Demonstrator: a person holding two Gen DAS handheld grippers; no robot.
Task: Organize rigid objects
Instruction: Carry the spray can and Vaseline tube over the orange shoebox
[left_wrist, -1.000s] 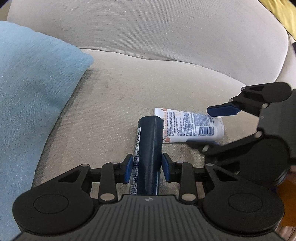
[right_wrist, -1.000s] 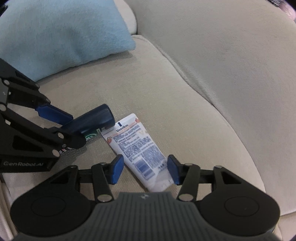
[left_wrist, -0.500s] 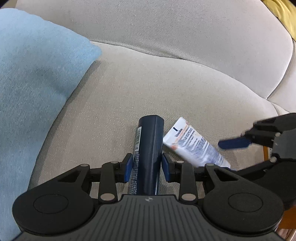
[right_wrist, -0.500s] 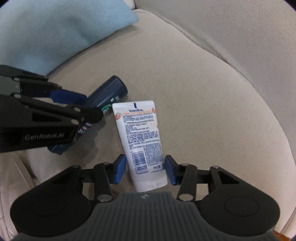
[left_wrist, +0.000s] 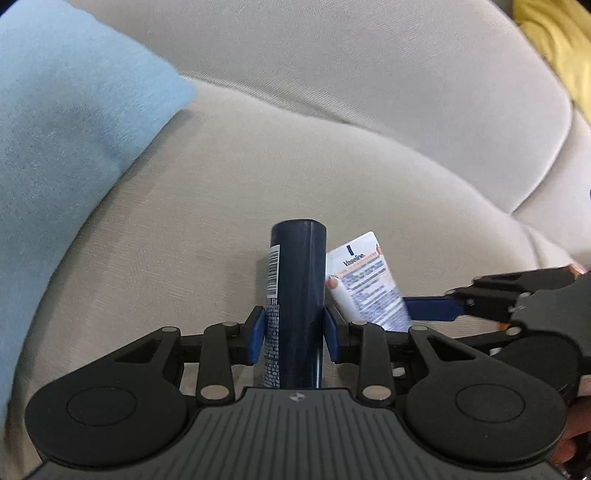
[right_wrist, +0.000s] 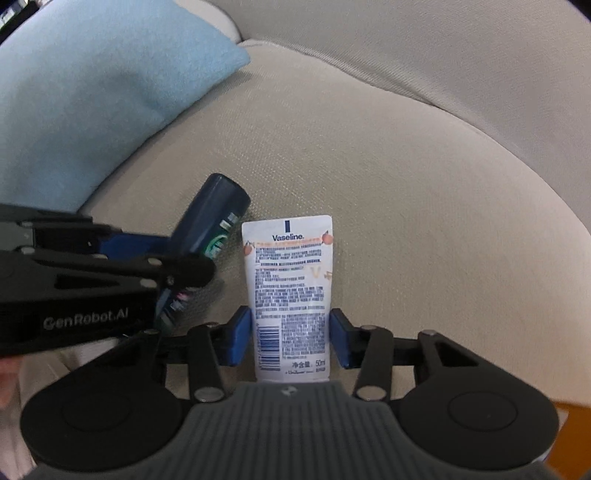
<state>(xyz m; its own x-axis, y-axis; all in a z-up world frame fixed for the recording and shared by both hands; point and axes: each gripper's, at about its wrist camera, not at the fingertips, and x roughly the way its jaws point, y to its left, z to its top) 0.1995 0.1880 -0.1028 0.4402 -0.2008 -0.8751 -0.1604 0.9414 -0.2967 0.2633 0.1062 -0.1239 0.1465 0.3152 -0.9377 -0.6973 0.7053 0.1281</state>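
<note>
On beige sofa seat (right_wrist: 369, 155): blue cushion (right_wrist: 92, 92) at left. Left gripper (left_wrist: 294, 332) clamped on dark blue can (left_wrist: 297, 295). Right gripper (right_wrist: 290, 336) pads flank white Vaseline tube (right_wrist: 290, 288), contact unclear. Tube just beside can.

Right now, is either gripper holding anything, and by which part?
Left gripper clamps the dark blue cylindrical bottle mid-body. Right gripper brackets the white Vaseline tube near its lower end; contact unclear.

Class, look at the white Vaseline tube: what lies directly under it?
Beige sofa cushion shows all around the Vaseline tube, held between the right hand-held gripper fingers. The patch directly beneath is covered, so contact with the cushion cannot be judged.
</note>
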